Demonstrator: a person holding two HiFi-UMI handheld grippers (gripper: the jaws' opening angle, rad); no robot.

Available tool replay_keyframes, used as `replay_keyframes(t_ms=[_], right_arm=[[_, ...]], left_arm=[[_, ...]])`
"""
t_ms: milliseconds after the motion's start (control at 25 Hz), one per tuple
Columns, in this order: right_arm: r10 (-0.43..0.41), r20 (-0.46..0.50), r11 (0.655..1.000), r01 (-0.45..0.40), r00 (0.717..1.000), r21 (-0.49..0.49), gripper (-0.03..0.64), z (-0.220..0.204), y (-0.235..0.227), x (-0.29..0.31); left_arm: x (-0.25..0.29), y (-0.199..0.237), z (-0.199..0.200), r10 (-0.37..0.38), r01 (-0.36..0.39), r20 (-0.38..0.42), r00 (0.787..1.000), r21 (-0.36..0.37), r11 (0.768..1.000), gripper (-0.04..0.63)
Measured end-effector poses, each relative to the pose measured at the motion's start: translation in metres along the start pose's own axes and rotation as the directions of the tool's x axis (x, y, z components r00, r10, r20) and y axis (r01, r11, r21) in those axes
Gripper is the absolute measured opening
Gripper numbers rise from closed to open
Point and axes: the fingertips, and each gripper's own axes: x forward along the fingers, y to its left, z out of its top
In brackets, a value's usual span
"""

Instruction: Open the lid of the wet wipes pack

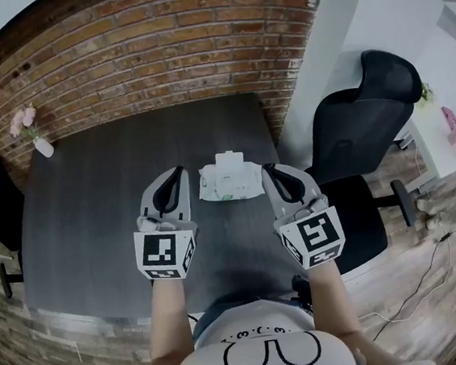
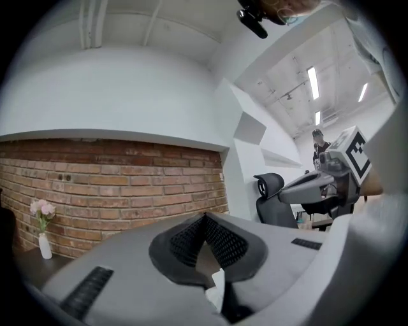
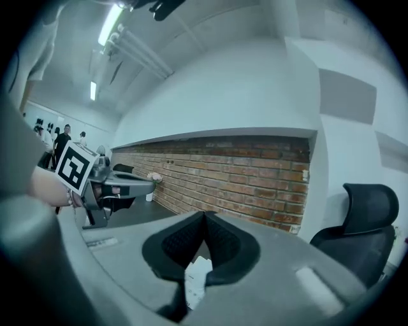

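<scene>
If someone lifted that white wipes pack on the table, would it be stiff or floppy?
Probably floppy: the wet wipes pack looks like a soft, crinkled pouch. Lying flat on the table, it would likely slide, not roll or tip.

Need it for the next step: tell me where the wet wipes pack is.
Head view: the wet wipes pack lies on the dark table, between the left tongs and the right tongs.

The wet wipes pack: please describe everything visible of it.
The wet wipes pack is a soft-looking white pouch with green print and a white rectangular lid near its far edge. It lies flat on the dark table, between the left gripper and the right gripper; neither touches it. Whether the lid is open is unclear.
</scene>
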Motion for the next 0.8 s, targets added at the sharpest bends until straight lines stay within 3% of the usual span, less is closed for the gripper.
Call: replay_keyframes(t_ms=[240,480,800], right_arm=[[-0.051,0.024,0.999,0.051,0.998,-0.010,-0.003,0.015,-0.013,-0.011],[-0.064,0.030,0.997,0.062,0.998,0.046,-0.003,0.019,-0.025,-0.021],[-0.047,0.017,0.998,0.047,0.999,0.036,-0.002,0.016,-0.020,-0.025]], left_arm=[[-0.007,0.000,0.021,0.007,-0.012,0.047,0.999,0.095,0.995,-0.002],[-0.010,-0.003,0.032,0.005,-0.012,0.081,0.997,0.087,0.996,-0.002],[-0.012,-0.006,0.034,0.001,-0.008,0.087,0.996,0.080,0.997,-0.002]])
